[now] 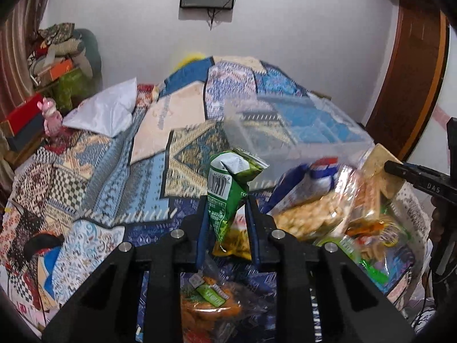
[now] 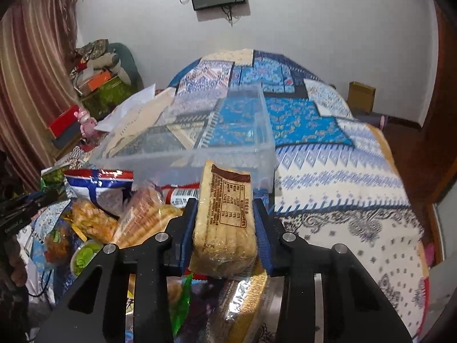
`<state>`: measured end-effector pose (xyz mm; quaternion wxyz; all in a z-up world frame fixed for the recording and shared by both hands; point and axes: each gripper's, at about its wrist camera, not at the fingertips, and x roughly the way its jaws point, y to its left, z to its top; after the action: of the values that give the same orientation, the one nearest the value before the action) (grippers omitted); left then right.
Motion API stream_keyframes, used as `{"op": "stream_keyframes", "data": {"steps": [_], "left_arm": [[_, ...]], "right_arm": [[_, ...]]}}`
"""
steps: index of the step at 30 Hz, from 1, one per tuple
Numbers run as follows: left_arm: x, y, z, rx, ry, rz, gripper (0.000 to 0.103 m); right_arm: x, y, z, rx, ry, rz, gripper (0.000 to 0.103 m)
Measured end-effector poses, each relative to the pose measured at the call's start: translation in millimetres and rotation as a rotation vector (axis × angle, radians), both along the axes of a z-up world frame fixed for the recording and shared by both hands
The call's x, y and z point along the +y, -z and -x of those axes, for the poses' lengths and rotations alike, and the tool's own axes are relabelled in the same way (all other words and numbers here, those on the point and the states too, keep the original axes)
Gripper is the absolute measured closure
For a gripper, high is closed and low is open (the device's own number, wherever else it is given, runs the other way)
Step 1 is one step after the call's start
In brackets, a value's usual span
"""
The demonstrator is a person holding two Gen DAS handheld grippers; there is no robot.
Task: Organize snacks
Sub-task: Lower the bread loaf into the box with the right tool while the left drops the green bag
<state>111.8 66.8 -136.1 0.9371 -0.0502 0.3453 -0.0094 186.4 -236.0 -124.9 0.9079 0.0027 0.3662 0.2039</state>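
both snack packs' lower ends hide between gripper fingers.

Green packet (image 1: 228, 197), tan biscuits (image 2: 224, 223), blue-patterned quilt (image 2: 308, 120).

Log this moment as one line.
left gripper: shut on green foil snack packet | right gripper: shut on clear-wrapped beige wafer pack | clear plastic bin: empty
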Motion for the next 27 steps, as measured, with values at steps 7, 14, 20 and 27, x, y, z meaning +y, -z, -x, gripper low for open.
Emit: {"op": "stream_keyframes", "data": {"steps": [7,14,20,27], "left_arm": [[-14,-33,-13,-0.068,0.029,-0.007,0.079],[-37,-54,-38,-0.104,0.082,-0.009,0.079],[-52,-51,-74,-0.056,0.116,0.020,0.079],[-64,-33,-119,0.028,0.115,0.016,0.079]], "right_arm": [[-2,-23,4,-0.077,0.012,0.013,0.070],[1,-39,-9,-0.126,0.018,-0.006,0.069],[13,-46,-28,-0.150,0.004,-0.005,0.069],[34,-40,-52,-0.142,-0.032,0.027,0.069]]}}
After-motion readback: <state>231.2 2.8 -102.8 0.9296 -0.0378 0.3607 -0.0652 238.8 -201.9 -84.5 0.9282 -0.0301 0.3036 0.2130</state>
